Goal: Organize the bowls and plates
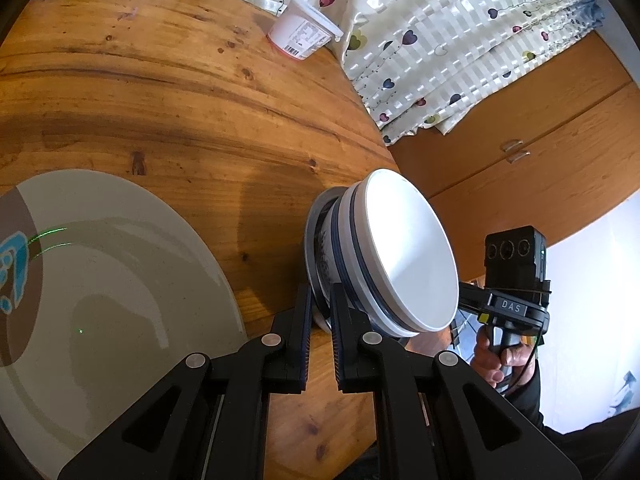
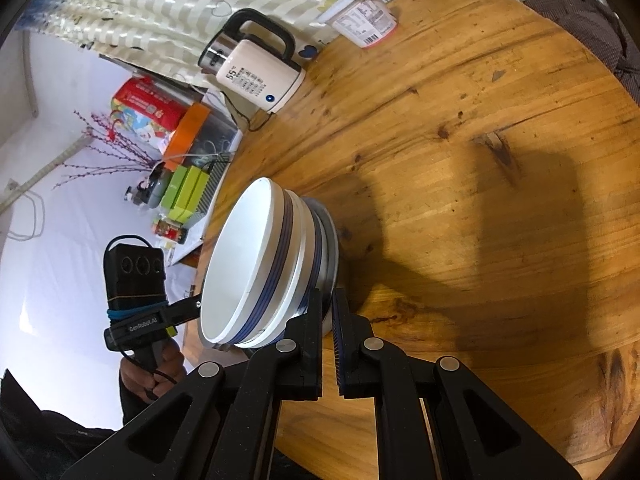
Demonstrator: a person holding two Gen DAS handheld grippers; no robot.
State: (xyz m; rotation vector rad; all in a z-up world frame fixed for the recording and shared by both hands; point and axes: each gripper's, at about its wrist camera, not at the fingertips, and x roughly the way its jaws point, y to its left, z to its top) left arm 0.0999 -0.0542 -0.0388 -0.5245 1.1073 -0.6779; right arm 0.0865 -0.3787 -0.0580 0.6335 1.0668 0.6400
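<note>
Bowls (image 1: pixel 384 256) are nested into one stack at the table (image 1: pixel 160 92) edge, so that part looks done. Both the left gripper (image 1: pixel 320 300) and right gripper (image 2: pixel 327 304) are clamped on its rim. The big plate (image 1: pixel 112 304) sits apart, probably next.

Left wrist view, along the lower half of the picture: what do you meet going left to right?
Large grey plate → left tongs, shut on the rim of the stacked bowls → the other handheld tool with its camera block and the hand gripping it.
</note>
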